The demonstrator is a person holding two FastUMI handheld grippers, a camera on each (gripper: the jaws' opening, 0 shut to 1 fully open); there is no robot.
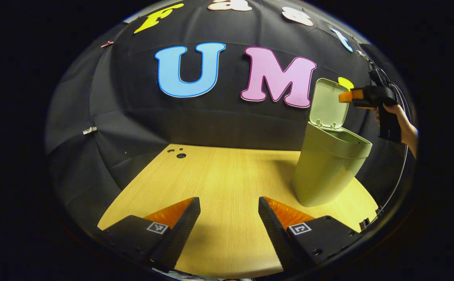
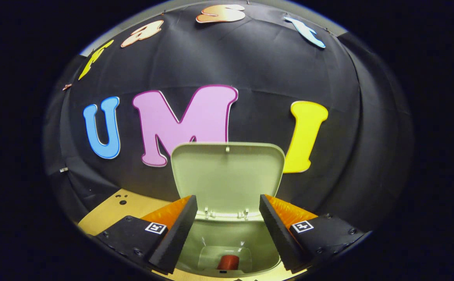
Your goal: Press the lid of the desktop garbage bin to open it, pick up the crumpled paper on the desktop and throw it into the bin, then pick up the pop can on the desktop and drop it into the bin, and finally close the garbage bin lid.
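Two grippers work around one green garbage bin [image 1: 330, 168], which stands on the wooden desktop [image 1: 227, 175] with its lid [image 1: 328, 103] swung upright. Above the bin's mouth, the right gripper [image 2: 227, 218] hangs with fingers spread wide and nothing between them; straight below, a pop can [image 2: 228, 262] lies at the bin's bottom. Left of the bin, the left gripper [image 1: 229, 218] hovers over bare tabletop, likewise wide open and holding nothing. Beside the raised lid, a hand [image 1: 404, 125] holds the right gripper.
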